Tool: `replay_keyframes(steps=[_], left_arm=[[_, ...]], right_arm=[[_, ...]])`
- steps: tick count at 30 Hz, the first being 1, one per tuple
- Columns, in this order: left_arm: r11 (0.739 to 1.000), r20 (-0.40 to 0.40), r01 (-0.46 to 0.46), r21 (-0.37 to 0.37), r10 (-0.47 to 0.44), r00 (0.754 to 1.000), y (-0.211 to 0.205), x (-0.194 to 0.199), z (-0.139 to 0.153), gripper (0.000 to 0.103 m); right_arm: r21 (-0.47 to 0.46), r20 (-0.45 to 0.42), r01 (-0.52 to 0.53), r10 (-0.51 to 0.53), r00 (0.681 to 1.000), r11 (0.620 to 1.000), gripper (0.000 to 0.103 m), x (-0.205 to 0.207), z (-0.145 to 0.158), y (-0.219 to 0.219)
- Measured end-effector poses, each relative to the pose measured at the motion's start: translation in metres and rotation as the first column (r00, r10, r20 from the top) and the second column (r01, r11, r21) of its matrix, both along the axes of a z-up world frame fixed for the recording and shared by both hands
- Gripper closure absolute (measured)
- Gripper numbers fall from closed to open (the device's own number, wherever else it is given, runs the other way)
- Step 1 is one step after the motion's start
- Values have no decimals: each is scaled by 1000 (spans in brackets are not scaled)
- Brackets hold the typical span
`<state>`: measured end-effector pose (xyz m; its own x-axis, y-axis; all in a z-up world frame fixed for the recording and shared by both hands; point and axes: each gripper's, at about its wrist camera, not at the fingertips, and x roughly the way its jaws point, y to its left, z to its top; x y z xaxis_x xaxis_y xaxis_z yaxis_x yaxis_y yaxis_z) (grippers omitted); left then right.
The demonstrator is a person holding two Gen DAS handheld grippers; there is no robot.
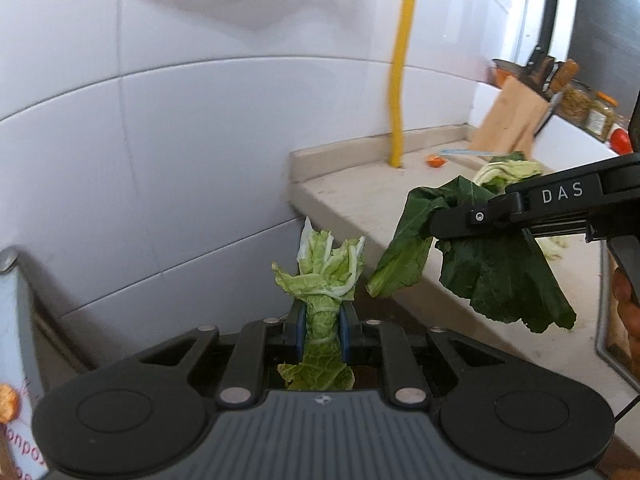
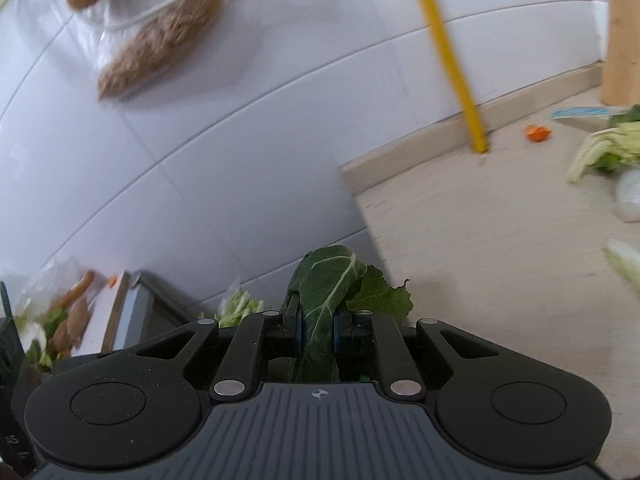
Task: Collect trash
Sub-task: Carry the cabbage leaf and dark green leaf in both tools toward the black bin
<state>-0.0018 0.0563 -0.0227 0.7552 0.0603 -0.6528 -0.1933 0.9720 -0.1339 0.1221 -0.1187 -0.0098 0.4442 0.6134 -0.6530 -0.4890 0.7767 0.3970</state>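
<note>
Left wrist view: left gripper (image 1: 322, 330) is clamped on a pale cabbage leaf (image 1: 326, 276), long axis running straight out past the fingers. The right gripper (image 1: 436, 224) sits to its right, tilted down, pinching a dark leaf (image 1: 500, 280) over the counter (image 1: 360, 200) edge.

Right wrist view: right gripper (image 2: 316, 328) is closed on the dark leaf (image 2: 324, 280), lengthwise between the fingers; trash bin (image 2: 120, 312) lies lower left.

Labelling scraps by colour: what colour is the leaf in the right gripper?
Dark green with a pale midrib: dark leaf, clearest in the right wrist view.
</note>
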Motion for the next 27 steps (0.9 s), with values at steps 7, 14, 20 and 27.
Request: replay_keyframes(steps=[7,14,20,27], left_arm=[[998,-43,-60,4,61,997,16,-5,-13,91],[996,-86,-92,-1,91,992,27,-4,-26,91],[994,-113,-111,-5,109,988,36,-2,-34,91],[992,-144,-128,-13,125,982,48,4,-44,91]], right_arm=[[-33,-19,-68,67,998,997,86,0,-14,29],[-69,-61,-106,101,993,992,86,4,-32,48],[-98,-81,-131,124,989,986,86,9,-44,69],[-125,-123,-156,141,982,980,86,16,-61,85]])
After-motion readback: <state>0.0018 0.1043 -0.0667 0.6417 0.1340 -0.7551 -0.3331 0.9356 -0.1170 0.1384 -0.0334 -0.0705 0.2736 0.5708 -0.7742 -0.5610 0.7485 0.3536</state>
